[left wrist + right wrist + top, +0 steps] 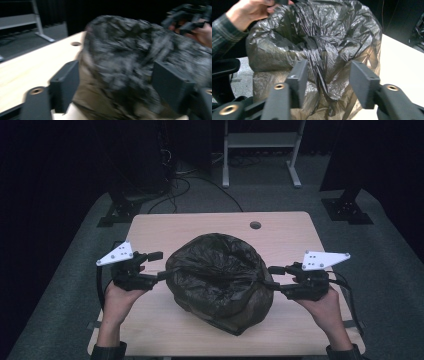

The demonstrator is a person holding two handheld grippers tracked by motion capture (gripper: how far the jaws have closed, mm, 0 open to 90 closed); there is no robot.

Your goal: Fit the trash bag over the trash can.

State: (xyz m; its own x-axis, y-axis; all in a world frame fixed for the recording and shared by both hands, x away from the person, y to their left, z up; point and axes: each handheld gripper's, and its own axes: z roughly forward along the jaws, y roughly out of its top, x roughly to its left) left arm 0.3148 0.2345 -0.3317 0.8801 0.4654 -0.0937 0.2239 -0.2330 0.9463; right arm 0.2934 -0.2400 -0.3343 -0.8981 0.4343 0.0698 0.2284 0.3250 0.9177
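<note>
A crumpled dark plastic bag [220, 280] bulges in the middle of the light wooden table [280, 227]. My left gripper [162, 265] is at the bag's left edge, jaws spread. In the blurred left gripper view, the bag [130, 55] lies between the left gripper [115, 80] jaws, and no pad presses on it. My right gripper [272, 278] is at the bag's right edge. Its own view shows the right gripper [325, 75] open, with a twisted strand of the bag [317, 37] loose between the jaws.
A round cable hole [255, 225] sits near the table's far edge. Beyond the table, a white frame [260, 140] and two black stand bases [120, 210] [347, 210] rest on the grey floor. Bare tabletop lies in front of the bag.
</note>
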